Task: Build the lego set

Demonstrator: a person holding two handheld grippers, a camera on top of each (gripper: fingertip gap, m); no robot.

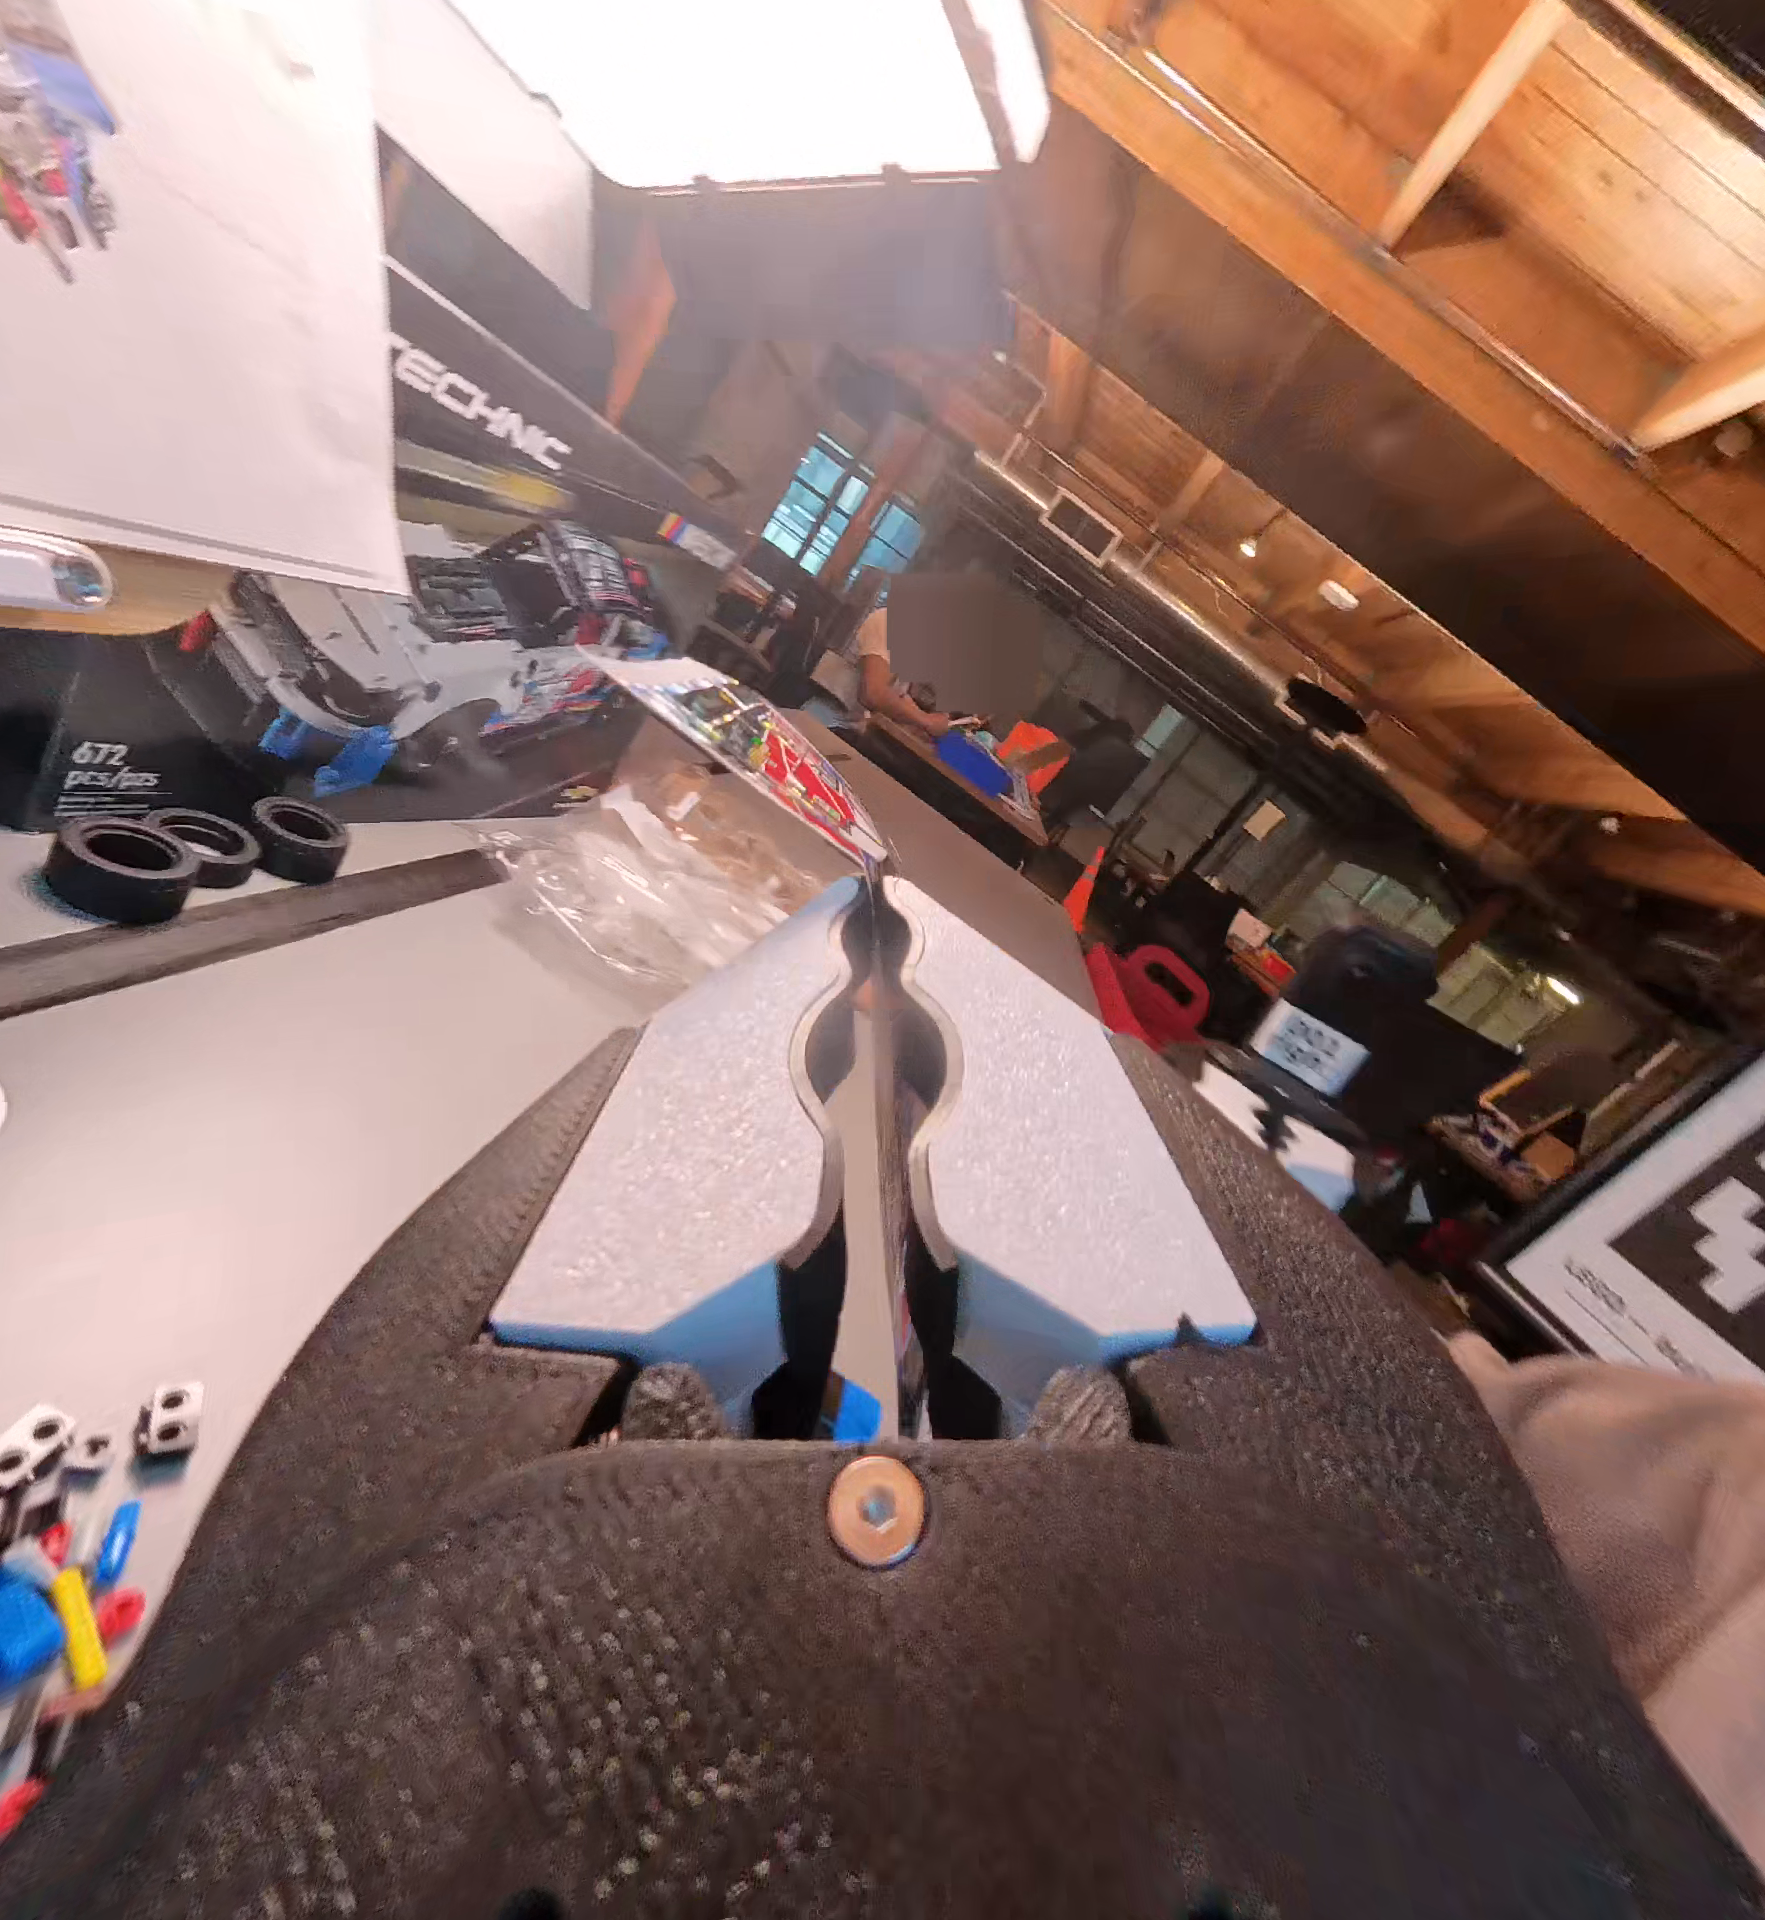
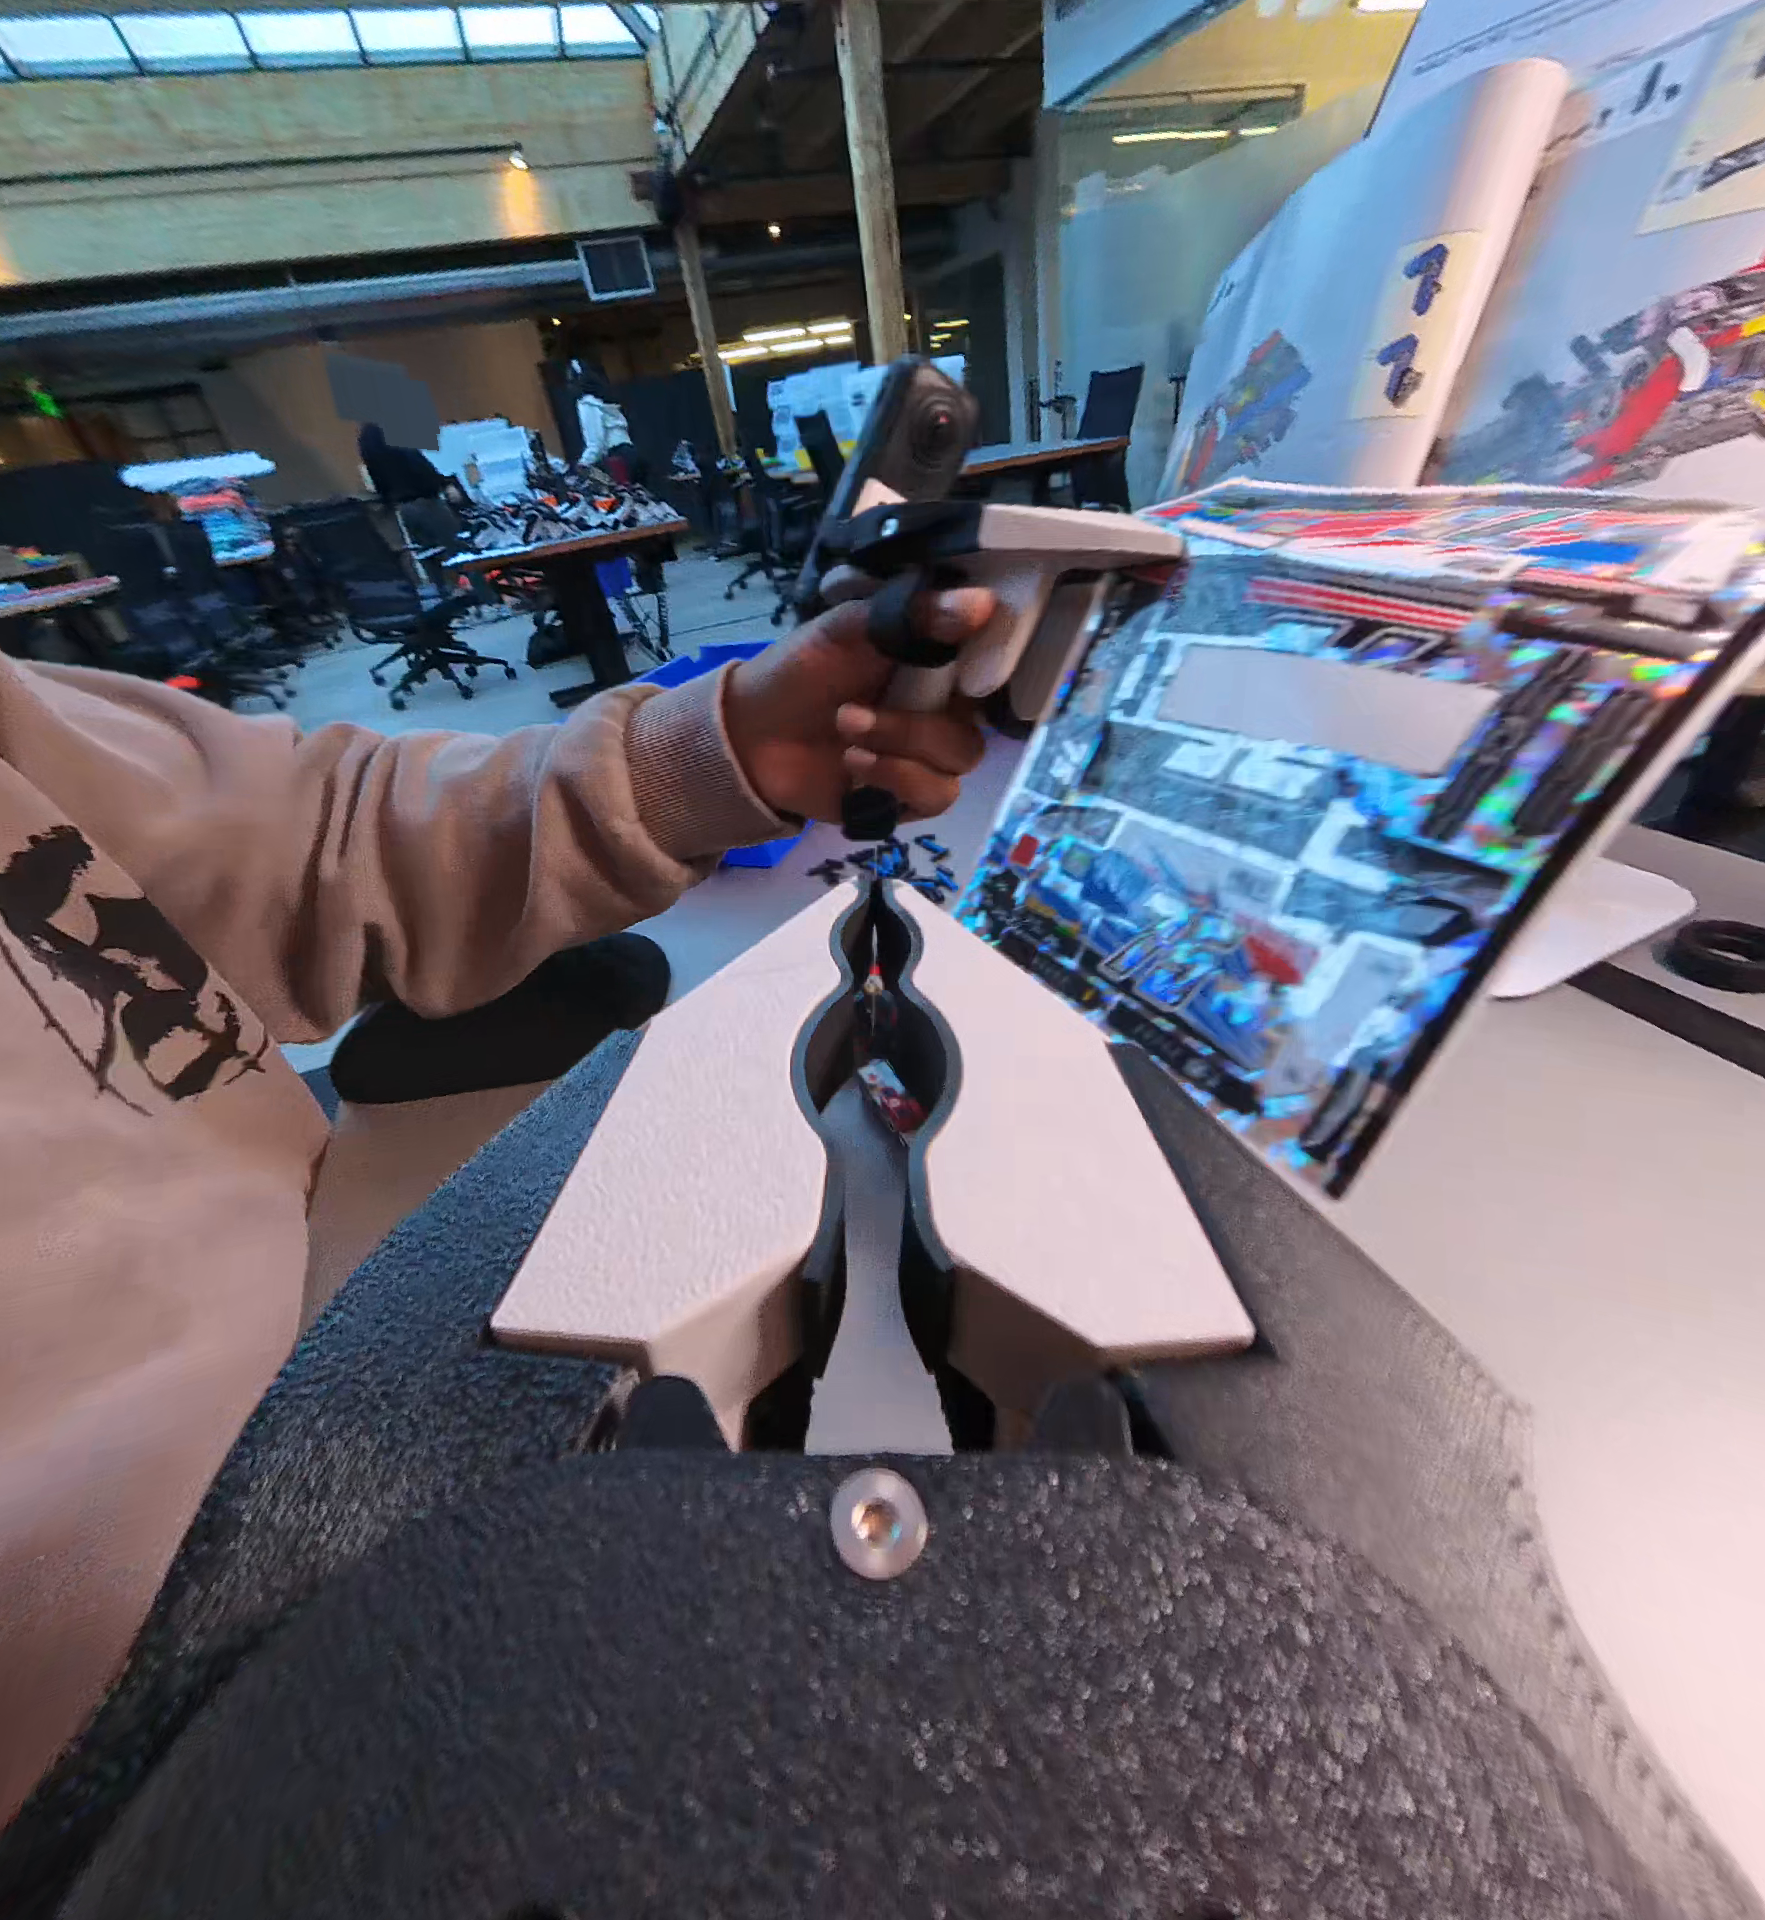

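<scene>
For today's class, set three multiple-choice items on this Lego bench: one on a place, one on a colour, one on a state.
1. Where do the black tyres lie?
A on the table, before the set's box
B inside a blue bin
C on the floor

2. What colour is the person's sleeve?
A green
B tan
C white

3. How is the left gripper?
A open and empty
B lying on its side
C shut on the sticker sheet

Key:
1. A, the tyres rest on the table in front of the box.
2. B, the sleeve is tan.
3. C, its fingers clamp the sheet's edge.
</scene>
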